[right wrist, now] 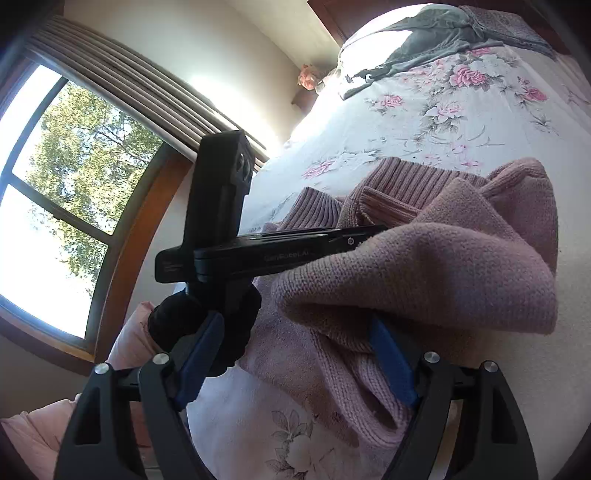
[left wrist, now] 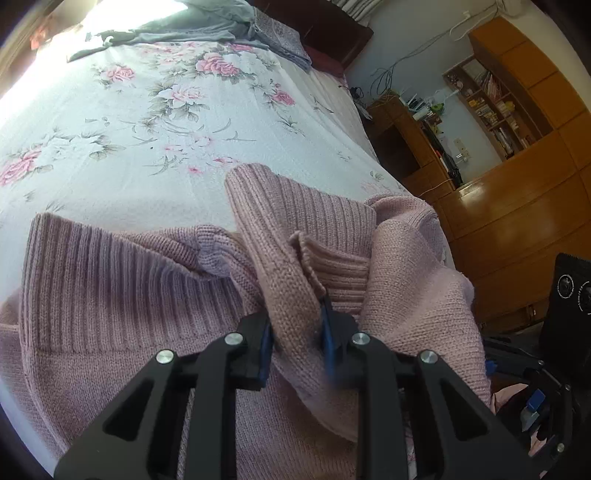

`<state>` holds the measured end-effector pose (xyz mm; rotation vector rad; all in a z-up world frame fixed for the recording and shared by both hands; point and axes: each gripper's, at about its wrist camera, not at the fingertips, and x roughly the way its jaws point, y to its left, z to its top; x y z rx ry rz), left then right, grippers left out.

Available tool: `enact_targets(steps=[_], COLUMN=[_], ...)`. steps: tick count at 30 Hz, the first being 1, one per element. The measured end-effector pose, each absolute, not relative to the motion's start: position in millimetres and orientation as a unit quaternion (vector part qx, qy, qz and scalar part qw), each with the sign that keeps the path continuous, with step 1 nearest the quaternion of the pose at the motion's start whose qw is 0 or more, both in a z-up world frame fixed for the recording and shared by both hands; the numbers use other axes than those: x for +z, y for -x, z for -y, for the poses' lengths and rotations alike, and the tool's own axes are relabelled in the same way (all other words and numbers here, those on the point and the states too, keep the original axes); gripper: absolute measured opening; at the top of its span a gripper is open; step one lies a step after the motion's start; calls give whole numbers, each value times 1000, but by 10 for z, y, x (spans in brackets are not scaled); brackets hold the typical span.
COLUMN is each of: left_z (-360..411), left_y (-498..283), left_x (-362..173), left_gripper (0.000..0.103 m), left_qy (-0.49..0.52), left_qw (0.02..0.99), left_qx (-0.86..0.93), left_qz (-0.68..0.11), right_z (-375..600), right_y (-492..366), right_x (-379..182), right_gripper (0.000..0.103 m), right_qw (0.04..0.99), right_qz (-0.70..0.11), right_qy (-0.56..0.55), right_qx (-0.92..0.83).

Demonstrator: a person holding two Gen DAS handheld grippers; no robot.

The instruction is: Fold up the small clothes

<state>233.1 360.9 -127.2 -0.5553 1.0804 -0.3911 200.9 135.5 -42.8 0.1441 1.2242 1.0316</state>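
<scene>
A pink knitted sweater (left wrist: 122,280) lies bunched on the floral bed sheet (left wrist: 155,122), its ribbed hem and cuffs facing up. My left gripper (left wrist: 297,334) is shut on a raised fold of the knit, pinched between its blue pads. In the right wrist view the sweater (right wrist: 436,266) is humped up, and a flap drapes over the right-hand fingertip of my right gripper (right wrist: 295,321), which is open with its blue fingers (right wrist: 391,365) spread wide. The left gripper (right wrist: 266,253) reaches in from the left, held by a black-gloved hand (right wrist: 207,325).
A grey garment (left wrist: 192,29) and a patterned pillow (left wrist: 284,40) lie at the head of the bed. Wooden cabinets and a bookshelf (left wrist: 509,177) stand past the bed's right edge. A window (right wrist: 62,192) with curtains fills the left wall. Pink cloth (right wrist: 33,432) lies low at the left.
</scene>
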Motion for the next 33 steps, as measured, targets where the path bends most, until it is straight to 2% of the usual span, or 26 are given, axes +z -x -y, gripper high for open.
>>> enact_targets(steps=[5, 11, 14, 16, 17, 18, 19, 20, 22, 24, 27, 31, 32, 33], left_z=[-3722, -3743, -3744, -3748, -3757, -3766, -3797, -3842, -3943, -3950, -3676, -3150, -3043, -2951], left_y=[-2263, -2225, -2213, -2176, -2167, -2134, -2111, -2085, -2045, -2007, -1997, -2001, -1993, -1984], left_x=[-1315, -1344, -1347, -1326, -1310, -1268, -1209, -1128, -930, -702, -452, -475, -509, -552], left_gripper=[20, 21, 23, 24, 26, 28, 37, 40, 40, 45, 52, 59, 64, 67], left_qy=[269, 274, 274, 269, 266, 262, 254, 246, 253, 255, 206, 138, 122, 104], left_qw=[808, 808, 808, 809, 809, 810, 816, 825, 836, 846, 856, 840, 836, 835], left_qx=[-186, -190, -187, -184, -183, -178, -166, -154, -152, -171, -206, -260, -270, -275], left_qz=[-491, -485, -486, -489, -491, -494, -493, -486, -463, -435, -426, -457, -462, -466], right_z=[-1045, -922, -1029, -1130, -1172, -1208, -1240, -1268, -1299, -1325, -1300, -1199, -1162, -1120], right_y=[-1965, -1945, -1905, -1835, -1810, -1782, -1755, -1752, -1733, -1701, -1702, -1740, -1758, -1766], right_x=[-241, -577, -757, -839, -892, -932, -966, -997, -1046, -1095, -1162, -1150, -1149, -1154], right_gripper=[85, 87, 71, 30, 24, 24, 24, 24, 24, 25, 32, 34, 34, 39], right_qw=[729, 711, 699, 684, 674, 675, 679, 680, 681, 688, 687, 683, 680, 676], right_qz=[-532, -564, -570, -573, -579, -579, -577, -577, -576, -574, -578, -585, -589, -592], right_qy=[-29, -39, -35, -35, -39, -34, -23, -18, -18, -9, -28, -59, -69, -81], right_qx=[429, 419, 430, 450, 457, 456, 454, 452, 452, 445, 440, 432, 431, 432])
